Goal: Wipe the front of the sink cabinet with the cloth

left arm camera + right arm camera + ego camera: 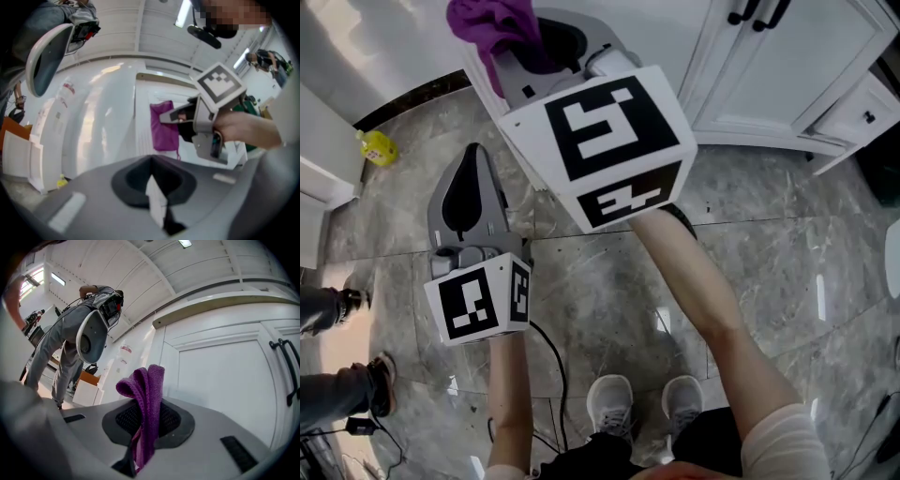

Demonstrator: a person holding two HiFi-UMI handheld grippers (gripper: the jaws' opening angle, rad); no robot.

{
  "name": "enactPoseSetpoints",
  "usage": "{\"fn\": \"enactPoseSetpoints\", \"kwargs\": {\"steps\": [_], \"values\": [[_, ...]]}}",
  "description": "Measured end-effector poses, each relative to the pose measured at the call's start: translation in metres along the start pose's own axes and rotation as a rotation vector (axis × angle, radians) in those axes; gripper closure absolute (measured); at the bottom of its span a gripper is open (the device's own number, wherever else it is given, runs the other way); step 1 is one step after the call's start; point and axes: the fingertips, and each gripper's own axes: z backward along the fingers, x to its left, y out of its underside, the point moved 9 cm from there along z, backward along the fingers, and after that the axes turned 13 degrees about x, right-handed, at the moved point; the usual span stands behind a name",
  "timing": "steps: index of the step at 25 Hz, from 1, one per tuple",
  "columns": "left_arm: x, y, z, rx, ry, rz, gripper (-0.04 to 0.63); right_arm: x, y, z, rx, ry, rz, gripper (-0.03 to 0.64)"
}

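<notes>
Your right gripper (546,45), jaws clamped on the folded purple knit cloth (492,23), holds it up near the white panelled sink cabinet front (787,66). Your left gripper (469,187), jaws closed and empty, hangs lower, over the grey marble floor (609,281).

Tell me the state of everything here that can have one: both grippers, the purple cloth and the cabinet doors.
right gripper: shut on the cloth
cloth: bunched up, clamped between the jaws, its folds sticking out past them
left gripper: shut, nothing held
cabinet doors: closed
</notes>
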Motion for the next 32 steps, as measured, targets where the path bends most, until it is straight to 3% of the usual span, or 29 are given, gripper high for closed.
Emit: {"fn": "enactPoseSetpoints", "kwargs": {"steps": [20,32], "values": [[-0.006,0.013,-0.014,0.033,0.005,0.013,0.590,-0.001,0.036,-0.024,0.092,-0.028,-0.016,0.565],[-0.030,0.011,-0.021,0.034,0.035,0.006,0.589,-0.055,0.052,0.011,0.104,0.081,-0.016,0.565]]}}
